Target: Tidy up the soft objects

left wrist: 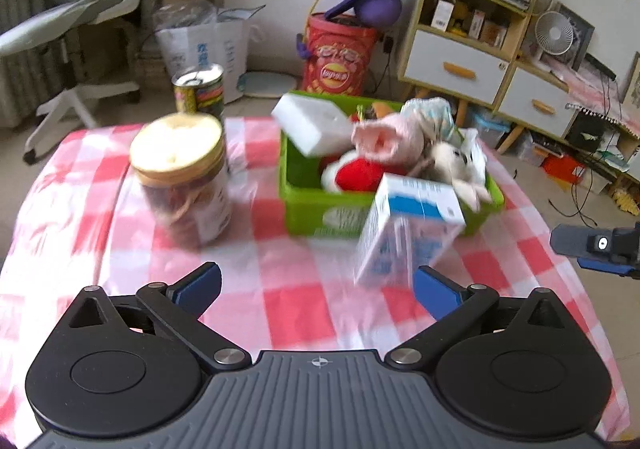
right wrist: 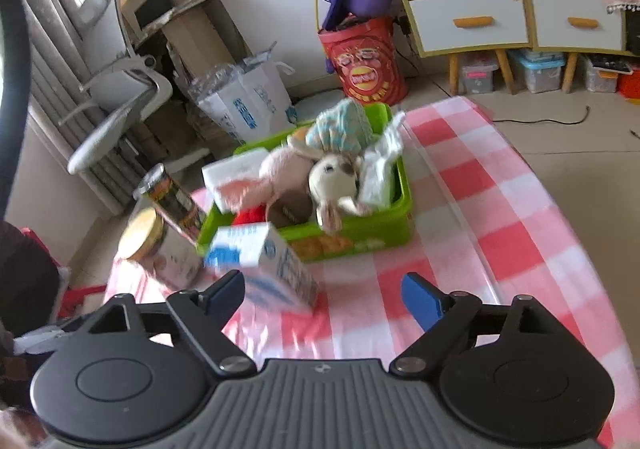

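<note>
Both grippers hang above the checked worktop [left wrist: 120, 185] with nothing in them: the left gripper [left wrist: 318, 291] has its jaws spread wide, and the right gripper [right wrist: 322, 295] stands apart as well, empty between its blue pads. The soft things already sit heaped in the green bin [left wrist: 316, 209] toward the far side of the cloth: a pink plush [left wrist: 390, 139], a cream plush dog [right wrist: 334, 179], a red and white plush [left wrist: 354, 173], a patterned cloth bundle [right wrist: 344, 129] and a white sponge block [left wrist: 312, 123] tilted on the rim. Just in front of the bin a blue and white carton [left wrist: 404, 233] stands tilted and blurred; whether it rests on the cloth cannot be told. A gold-lidded jar [left wrist: 184, 181] and a printed can [left wrist: 200, 91] stand to the left of the bin. By my reading the gathering step looks about finished, with no soft item visible loose on the cloth. The next move calls for checking the table edges, then perhaps pressing the sponge down so it cannot slide off
</note>
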Action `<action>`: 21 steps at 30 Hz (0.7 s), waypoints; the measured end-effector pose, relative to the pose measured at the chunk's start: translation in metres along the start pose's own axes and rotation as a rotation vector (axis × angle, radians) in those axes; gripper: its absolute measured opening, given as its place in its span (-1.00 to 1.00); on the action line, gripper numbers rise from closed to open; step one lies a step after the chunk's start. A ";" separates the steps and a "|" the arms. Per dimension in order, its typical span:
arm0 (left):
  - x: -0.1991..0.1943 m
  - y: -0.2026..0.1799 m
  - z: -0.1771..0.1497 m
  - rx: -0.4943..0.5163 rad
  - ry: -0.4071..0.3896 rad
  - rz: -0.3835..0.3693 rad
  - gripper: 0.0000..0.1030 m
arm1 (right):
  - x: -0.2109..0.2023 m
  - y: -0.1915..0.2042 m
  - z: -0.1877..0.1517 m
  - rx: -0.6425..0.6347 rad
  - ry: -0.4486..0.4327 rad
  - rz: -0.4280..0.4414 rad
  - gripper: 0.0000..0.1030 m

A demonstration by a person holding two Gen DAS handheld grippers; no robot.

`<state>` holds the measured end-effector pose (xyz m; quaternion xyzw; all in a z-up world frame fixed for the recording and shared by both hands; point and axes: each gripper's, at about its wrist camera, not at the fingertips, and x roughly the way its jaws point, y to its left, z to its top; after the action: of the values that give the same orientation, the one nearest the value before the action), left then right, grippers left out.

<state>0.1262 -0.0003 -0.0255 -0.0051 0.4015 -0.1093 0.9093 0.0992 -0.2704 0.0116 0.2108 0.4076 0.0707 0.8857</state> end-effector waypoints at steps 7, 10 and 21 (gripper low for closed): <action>-0.033 -0.003 -0.022 -0.040 0.068 0.049 0.89 | -0.025 0.017 -0.030 -0.039 0.042 -0.116 0.35; -0.045 -0.010 -0.031 -0.044 0.074 0.083 0.90 | -0.037 0.026 -0.037 -0.057 0.029 -0.139 0.46; -0.059 -0.028 -0.045 -0.010 0.107 0.153 0.90 | -0.051 0.054 -0.055 -0.167 0.023 -0.177 0.55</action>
<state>0.0495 -0.0121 -0.0099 0.0267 0.4490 -0.0374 0.8923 0.0264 -0.2197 0.0381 0.0987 0.4276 0.0281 0.8981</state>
